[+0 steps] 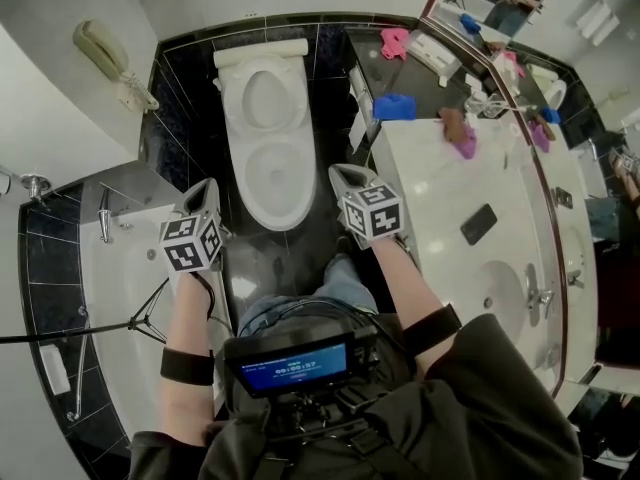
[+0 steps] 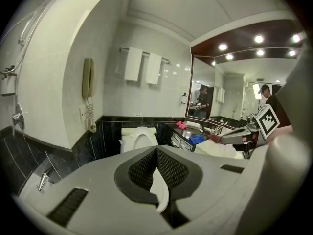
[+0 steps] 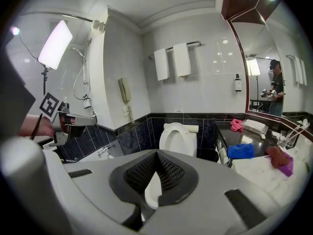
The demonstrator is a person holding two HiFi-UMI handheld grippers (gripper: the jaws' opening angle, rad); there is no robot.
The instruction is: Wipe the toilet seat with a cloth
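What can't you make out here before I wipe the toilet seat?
Toilet seat front: both gripper views, mostly hidden behind the shut left tongs and right tongs.
Brown thing on the purple cloth: head view, too small to identify.
Floor under the person: head view, hidden by the chest-mounted screen.

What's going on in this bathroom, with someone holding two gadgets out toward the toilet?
A person stands facing the toilet, whose lid is up, with a hand-held gripper in each hand. The left hand-held gripper and the right hand-held gripper are both shut and empty. No cloth has been picked up yet. A blue cloth lies untouched on the counter to the right of the toilet, so wiping the seat has not begun.
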